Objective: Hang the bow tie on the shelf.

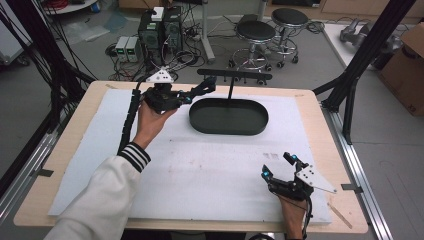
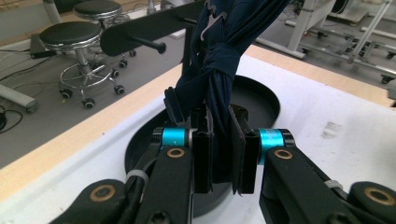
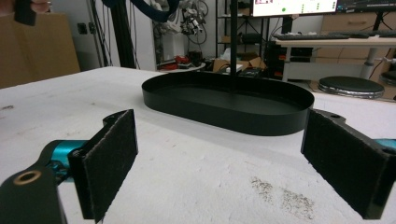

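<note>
My right gripper [image 1: 280, 165], lower right, spreads its two fingers empty. My left gripper [image 2: 219, 140] pinches one folded navy umbrella [image 2: 219, 60] above one black tray [image 1: 228, 116].

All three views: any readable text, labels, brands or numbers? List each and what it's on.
None can be read.
Monitor at the top of the right gripper view: coloured marks on a bright screen, too small and blurred to read.
Cardboard box at the right edge of the high view: a faint dark print near its edge, too small to read.
Computer towers on the floor: no legible label.
</note>
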Tool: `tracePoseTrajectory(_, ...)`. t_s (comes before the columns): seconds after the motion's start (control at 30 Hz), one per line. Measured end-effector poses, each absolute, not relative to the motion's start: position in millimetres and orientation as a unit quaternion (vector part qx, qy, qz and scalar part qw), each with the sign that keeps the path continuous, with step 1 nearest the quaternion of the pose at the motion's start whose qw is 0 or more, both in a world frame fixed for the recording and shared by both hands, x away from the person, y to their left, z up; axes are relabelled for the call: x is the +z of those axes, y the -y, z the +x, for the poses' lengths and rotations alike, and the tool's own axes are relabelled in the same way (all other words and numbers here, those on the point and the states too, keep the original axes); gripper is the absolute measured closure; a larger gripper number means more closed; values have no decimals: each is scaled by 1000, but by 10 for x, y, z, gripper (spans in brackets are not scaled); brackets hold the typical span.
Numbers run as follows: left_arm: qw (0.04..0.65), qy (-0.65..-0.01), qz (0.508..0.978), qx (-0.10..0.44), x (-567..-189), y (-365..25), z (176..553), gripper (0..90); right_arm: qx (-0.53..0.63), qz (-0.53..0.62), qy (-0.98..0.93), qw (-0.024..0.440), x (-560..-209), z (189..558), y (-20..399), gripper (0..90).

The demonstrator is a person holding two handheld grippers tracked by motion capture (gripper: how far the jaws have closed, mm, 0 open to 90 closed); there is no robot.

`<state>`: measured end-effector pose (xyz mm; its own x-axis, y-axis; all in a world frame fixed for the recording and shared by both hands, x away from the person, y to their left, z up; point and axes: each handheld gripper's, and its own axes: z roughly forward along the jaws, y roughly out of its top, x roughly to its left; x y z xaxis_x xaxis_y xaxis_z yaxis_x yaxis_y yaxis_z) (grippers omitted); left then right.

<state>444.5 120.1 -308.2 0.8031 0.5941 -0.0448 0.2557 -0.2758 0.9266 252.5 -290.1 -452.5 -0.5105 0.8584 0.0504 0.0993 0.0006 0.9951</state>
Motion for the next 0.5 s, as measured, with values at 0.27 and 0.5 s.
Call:
tracePoseTrajectory(0.27, 560, -277, 763, 164, -3066, -1124, 4593, 807, 597, 378, -633, 318, -4526, 2525, 2899, 99)
tracePoseTrajectory(0.5, 563, -308, 747, 171, -3124, -1203, 4736, 807, 596, 377, -633, 319, -4525, 2523, 2898, 99)
